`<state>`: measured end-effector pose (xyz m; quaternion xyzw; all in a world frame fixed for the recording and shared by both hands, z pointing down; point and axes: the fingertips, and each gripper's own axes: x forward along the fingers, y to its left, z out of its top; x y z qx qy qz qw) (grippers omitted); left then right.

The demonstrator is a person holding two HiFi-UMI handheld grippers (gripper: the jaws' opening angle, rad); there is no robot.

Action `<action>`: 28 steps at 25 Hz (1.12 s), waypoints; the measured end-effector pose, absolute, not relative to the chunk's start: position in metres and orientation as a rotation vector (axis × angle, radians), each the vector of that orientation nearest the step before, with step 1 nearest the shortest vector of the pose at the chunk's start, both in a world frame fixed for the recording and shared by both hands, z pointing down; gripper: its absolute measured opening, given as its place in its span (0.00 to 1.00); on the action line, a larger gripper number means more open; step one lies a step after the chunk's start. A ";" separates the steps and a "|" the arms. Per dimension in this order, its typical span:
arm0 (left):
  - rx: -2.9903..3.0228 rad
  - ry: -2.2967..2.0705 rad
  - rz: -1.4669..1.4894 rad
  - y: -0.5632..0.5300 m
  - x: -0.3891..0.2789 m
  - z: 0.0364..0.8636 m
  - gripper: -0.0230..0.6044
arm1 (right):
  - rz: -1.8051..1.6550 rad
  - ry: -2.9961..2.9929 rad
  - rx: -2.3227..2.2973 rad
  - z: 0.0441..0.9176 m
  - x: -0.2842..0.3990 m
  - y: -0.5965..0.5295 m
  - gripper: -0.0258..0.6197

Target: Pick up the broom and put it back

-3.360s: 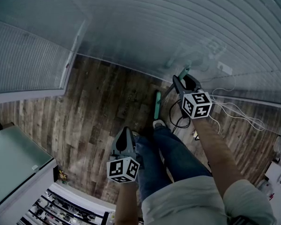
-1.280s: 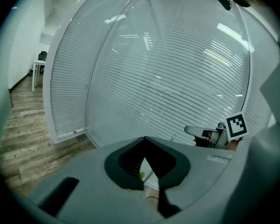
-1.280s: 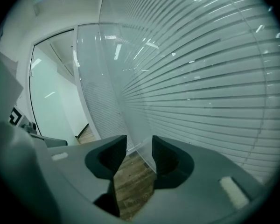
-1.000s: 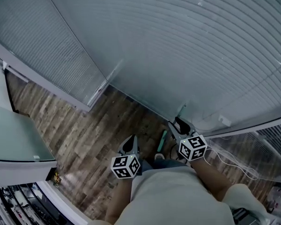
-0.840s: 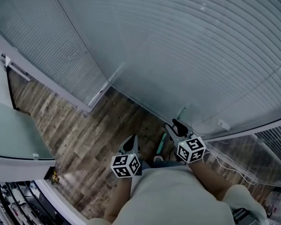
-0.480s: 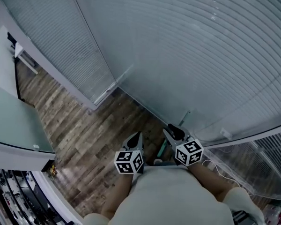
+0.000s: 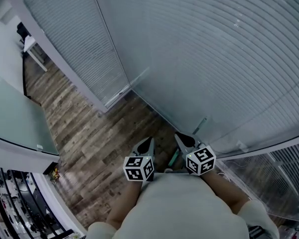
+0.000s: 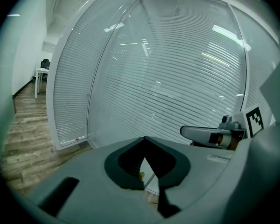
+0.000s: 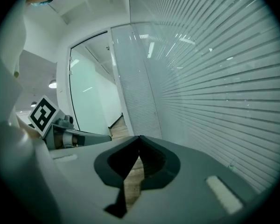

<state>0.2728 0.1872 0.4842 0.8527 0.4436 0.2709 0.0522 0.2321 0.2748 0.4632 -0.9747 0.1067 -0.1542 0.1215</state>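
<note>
- Broom (image 7: 174,157): its green lower part is down on the wood floor (image 7: 97,133), below the gap between my two sets of fingers and nearer the right ones. A thin pale handle (image 7: 202,125) shows just beyond the right fingers, resting against the slatted wall. Neither pair of fingers holds it.
- Left gripper (image 7: 149,141): I read its fingers as closed tip to tip with nothing between them. In the left gripper view only a sliver of floor shows through the slot under the tips. It points at the wall, tipped a little downward.
- Right gripper (image 7: 180,137): its fingers have just closed. In the right gripper view the tips meet and nothing is between them. It sits just beside the left gripper, pointing much the same way, and each gripper shows at the edge of the other's view.
- The floor's planks run under both sets of fingers and away to the left of the left ones.
- A pale bench (image 7: 10,118) lies well off to the left of the left fingers, apart from the broom.
- Straight ahead of both sets of fingers, a glass wall (image 7: 219,59) with horizontal blinds fills most of what I see.
- To the left of the left fingers, a second blind-covered panel (image 7: 65,39) meets that wall at a corner.
- Farthest out, left of the left fingers, a small white table (image 7: 34,49) stands at the end of the floor.
</note>
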 end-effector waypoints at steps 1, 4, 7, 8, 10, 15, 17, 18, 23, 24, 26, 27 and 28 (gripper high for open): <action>2.593 1.347 0.820 0.187 0.272 0.484 0.05 | -0.449 0.314 -2.846 0.463 0.231 0.275 0.05; 2.592 1.347 0.816 0.188 0.271 0.484 0.05 | -0.445 0.296 -2.850 0.462 0.230 0.279 0.05; 2.593 1.351 0.818 0.189 0.271 0.484 0.05 | -0.462 0.277 -2.861 0.464 0.228 0.284 0.05; 2.593 1.350 0.820 0.190 0.271 0.484 0.05 | -0.471 0.275 -2.867 0.465 0.227 0.284 0.05; 2.592 1.350 0.823 0.190 0.270 0.484 0.05 | -0.491 0.270 -2.879 0.467 0.226 0.285 0.05; 2.594 1.346 0.825 0.190 0.269 0.484 0.05 | -0.513 0.271 -2.870 0.472 0.226 0.286 0.05; 2.593 1.339 0.826 0.190 0.269 0.484 0.05 | -0.520 0.284 -2.872 0.473 0.226 0.284 0.05; 2.594 1.336 0.826 0.190 0.268 0.484 0.05 | -0.523 0.290 -2.873 0.473 0.226 0.283 0.05; 2.598 1.325 0.829 0.188 0.269 0.483 0.05 | -0.542 0.321 -2.871 0.474 0.228 0.278 0.05; 2.599 1.323 0.828 0.188 0.269 0.483 0.05 | -0.546 0.327 -2.870 0.475 0.228 0.277 0.05; 2.603 1.320 0.830 0.187 0.268 0.485 0.05 | -0.552 0.339 -2.871 0.477 0.228 0.275 0.05; 2.604 1.318 0.831 0.187 0.268 0.485 0.05 | -0.555 0.344 -2.872 0.477 0.228 0.274 0.05; 2.605 1.316 0.832 0.186 0.268 0.485 0.05 | -0.557 0.351 -2.872 0.478 0.228 0.273 0.05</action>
